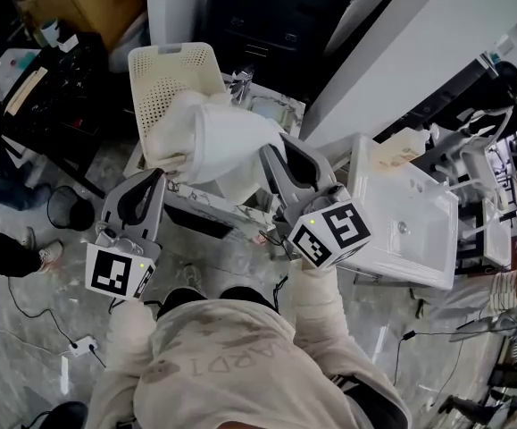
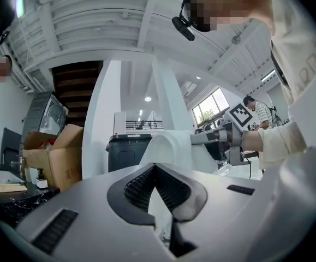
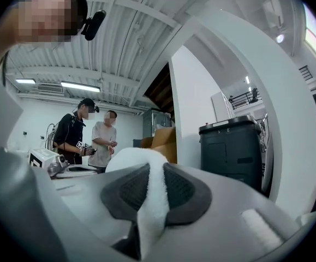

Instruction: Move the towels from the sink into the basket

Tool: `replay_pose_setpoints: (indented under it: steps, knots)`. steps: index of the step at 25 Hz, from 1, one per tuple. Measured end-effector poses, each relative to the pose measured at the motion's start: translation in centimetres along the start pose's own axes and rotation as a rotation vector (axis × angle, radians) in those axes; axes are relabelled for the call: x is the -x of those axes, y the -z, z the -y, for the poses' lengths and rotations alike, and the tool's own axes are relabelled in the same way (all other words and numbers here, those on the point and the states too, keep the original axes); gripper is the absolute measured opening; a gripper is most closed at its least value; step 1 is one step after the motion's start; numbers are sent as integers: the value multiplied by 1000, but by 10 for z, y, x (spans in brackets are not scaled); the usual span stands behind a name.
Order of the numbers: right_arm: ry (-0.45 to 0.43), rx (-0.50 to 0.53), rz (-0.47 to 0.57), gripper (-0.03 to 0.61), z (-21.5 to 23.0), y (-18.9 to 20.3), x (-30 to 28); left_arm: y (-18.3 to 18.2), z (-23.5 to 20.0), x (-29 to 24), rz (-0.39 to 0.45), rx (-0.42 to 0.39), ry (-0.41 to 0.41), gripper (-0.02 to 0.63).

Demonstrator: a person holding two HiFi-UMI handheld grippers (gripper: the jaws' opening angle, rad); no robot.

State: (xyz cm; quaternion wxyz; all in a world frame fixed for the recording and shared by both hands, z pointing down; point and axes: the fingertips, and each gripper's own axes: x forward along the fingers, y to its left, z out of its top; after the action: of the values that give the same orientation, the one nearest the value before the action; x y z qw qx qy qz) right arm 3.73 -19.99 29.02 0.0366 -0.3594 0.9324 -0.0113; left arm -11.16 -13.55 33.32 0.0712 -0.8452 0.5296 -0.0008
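1. The person's pale sweatshirt (image 1: 213, 356) bears large letters. Only "ARD" can be read, and the rest is folded out of sight.
2. An open cardboard box (image 2: 59, 165) has red print on its side, too small to read. Its contents cannot be made out.
3. Each gripper carries a cube with black-and-white square markers and no words.
4. A cream plastic basket (image 1: 173, 74) with a perforated wall is tilted so that its holed inside faces the head camera.
5. A white towel (image 1: 218, 141) hangs bunched in the air just in front of the basket. It covers the basket's near rim, and it hides whether anything lies inside.
6. The left gripper (image 1: 160, 175) is clenched on the towel's edge at the basket's near left corner.
7. The right gripper (image 1: 267, 155) is grasping a thick fold of the same towel, at the basket's near right.
8. A white sink (image 1: 419, 231) stands to the right of the basket, apart from it, and a drain shows in its basin.
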Motion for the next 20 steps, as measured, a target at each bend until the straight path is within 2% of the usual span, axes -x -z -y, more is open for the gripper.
replay_pose_setpoints:
  steps: [11, 20]
  knots:
    - [-14, 62, 70, 69, -2, -36, -41, 1, -19, 2, 11, 0, -15, 3]
    - [-9, 100, 88, 69, -3, -51, -90, 4, -40, 1, 14, 13, -18, 3]
